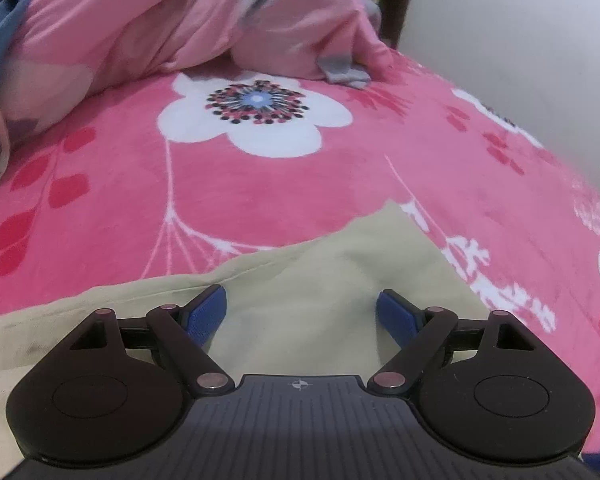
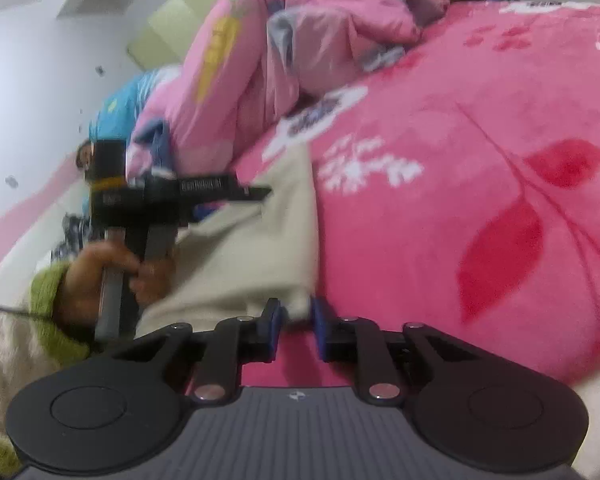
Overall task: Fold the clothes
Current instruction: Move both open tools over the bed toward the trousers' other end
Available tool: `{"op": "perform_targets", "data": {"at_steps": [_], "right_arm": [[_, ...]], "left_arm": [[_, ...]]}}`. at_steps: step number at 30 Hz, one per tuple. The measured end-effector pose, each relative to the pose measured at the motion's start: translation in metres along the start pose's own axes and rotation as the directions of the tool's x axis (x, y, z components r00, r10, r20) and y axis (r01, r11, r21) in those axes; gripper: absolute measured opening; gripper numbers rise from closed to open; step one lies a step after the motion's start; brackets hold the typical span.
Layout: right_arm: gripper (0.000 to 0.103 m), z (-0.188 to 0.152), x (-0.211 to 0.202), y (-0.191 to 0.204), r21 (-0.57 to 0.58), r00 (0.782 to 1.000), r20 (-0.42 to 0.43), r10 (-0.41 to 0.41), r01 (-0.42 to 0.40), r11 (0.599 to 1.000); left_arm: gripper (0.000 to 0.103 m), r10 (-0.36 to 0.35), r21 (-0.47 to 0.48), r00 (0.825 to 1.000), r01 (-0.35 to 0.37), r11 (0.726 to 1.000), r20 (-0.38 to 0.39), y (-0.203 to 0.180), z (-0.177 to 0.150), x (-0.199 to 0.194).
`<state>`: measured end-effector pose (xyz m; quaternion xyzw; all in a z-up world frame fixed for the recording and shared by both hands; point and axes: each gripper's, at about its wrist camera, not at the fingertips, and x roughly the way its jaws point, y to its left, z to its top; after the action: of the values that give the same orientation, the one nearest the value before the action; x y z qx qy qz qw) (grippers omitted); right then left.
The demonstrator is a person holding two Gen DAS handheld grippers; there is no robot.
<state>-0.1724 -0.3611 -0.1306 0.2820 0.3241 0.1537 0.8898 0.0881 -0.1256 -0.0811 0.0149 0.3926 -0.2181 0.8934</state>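
I run both tools from afar over a bed spread with a pink flowered blanket [image 1: 260,184], where a pale beige garment [image 1: 308,280] lies flat along the near part of the bed.

On the left, my left gripper [image 1: 300,312] hovers just above the cloth with its blue pads spread wide and nothing between them. The garment's far edge runs slantwise ahead of it and ends in a corner toward the right. In the right wrist view, this same tool shows side-on, carried by a hand [image 2: 112,276] in a green cuff, over the garment's far part.

Farther right, my right gripper [image 2: 296,320] is closed down to a narrow gap on the near corner of the beige garment [image 2: 240,248], and a small bunch of cloth sits between the pads. Its right edge runs straight away from this pinch along the blanket.

As I judge it, a clean fold here depends on the left tool taking the matching corner at the very edge, through the same layers as the right. Both corners should then rise level and travel together, keeping the hem taut so the cloth does not sag or twist. A rumpled pink quilt [image 1: 172,20] is heaped at the far end; I would keep the fold short of it.
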Motion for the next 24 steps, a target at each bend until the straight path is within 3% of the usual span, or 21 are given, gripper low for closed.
{"op": "perform_targets", "data": {"at_steps": [5, 10, 11, 13, 15, 19, 22, 24], "right_arm": [[0.021, 0.046, -0.001, 0.003, -0.012, 0.999, 0.054, -0.003, 0.003, 1.0], [0.028, 0.118, 0.067, -0.01, 0.094, 0.996, -0.031, 0.079, -0.076, 0.993], [0.029, 0.127, 0.087, -0.016, 0.132, 0.991, -0.075, 0.107, -0.097, 0.986], [0.03, 0.14, 0.124, -0.028, 0.207, 0.975, -0.173, 0.138, -0.101, 0.973], [0.018, 0.134, 0.134, -0.034, 0.221, 0.953, -0.251, 0.171, -0.116, 0.968], [0.014, 0.105, 0.102, -0.032, 0.183, 0.914, -0.344, 0.213, -0.157, 0.97], [0.016, 0.071, 0.058, -0.034, 0.208, 0.916, -0.325, 0.236, -0.174, 0.963], [0.016, 0.067, 0.045, -0.04, 0.267, 0.915, -0.302, 0.267, -0.187, 0.945]], "left_arm": [[0.084, -0.027, -0.075, 1.0, 0.026, 0.997, -0.002, 0.01, 0.005, -0.005], [0.083, -0.08, -0.118, 0.997, 0.079, 0.99, -0.005, 0.008, 0.017, -0.003], [0.083, -0.099, -0.126, 0.995, 0.097, 0.987, -0.003, 0.008, 0.019, -0.002], [0.083, -0.066, -0.111, 0.998, 0.065, 0.992, -0.008, 0.004, 0.02, 0.009], [0.085, -0.038, -0.095, 0.999, 0.037, 0.995, -0.002, 0.003, 0.017, 0.018], [0.088, -0.047, -0.103, 0.999, 0.049, 0.993, 0.023, 0.008, 0.014, 0.023], [0.089, -0.063, -0.112, 0.997, 0.067, 0.991, 0.037, 0.012, 0.013, 0.024], [0.089, -0.057, -0.113, 0.998, 0.061, 0.992, 0.04, 0.012, 0.012, 0.026]]}}
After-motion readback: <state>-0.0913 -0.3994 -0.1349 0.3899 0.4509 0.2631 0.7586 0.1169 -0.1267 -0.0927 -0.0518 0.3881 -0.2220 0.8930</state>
